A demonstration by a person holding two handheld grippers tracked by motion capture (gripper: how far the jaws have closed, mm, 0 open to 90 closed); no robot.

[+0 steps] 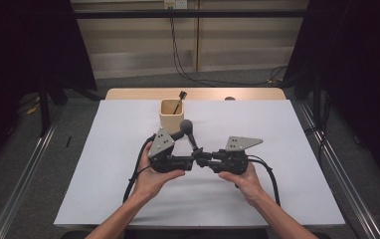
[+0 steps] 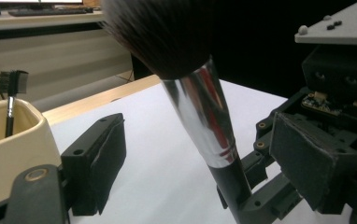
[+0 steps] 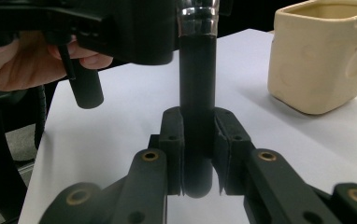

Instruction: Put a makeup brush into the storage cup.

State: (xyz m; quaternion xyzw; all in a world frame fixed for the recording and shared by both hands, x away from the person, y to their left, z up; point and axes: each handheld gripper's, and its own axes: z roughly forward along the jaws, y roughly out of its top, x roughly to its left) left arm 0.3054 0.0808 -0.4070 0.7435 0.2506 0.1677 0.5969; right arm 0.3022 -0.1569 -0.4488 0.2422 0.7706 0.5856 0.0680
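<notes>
Right gripper: clenched on the makeup brush handle's end.
Left gripper: released, jaws flanking the ferrule.
Tip: close squarely before the right lets go.

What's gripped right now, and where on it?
Right tool clamps the makeup brush at the bottom end of its black handle. Left tool is open around the brush, pads not touching.

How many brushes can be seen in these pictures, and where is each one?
2. A large makeup brush is clamped by its handle in the right tongs above the table. A small brush stands in the cream cup. More may be hidden inside the cup.
</notes>
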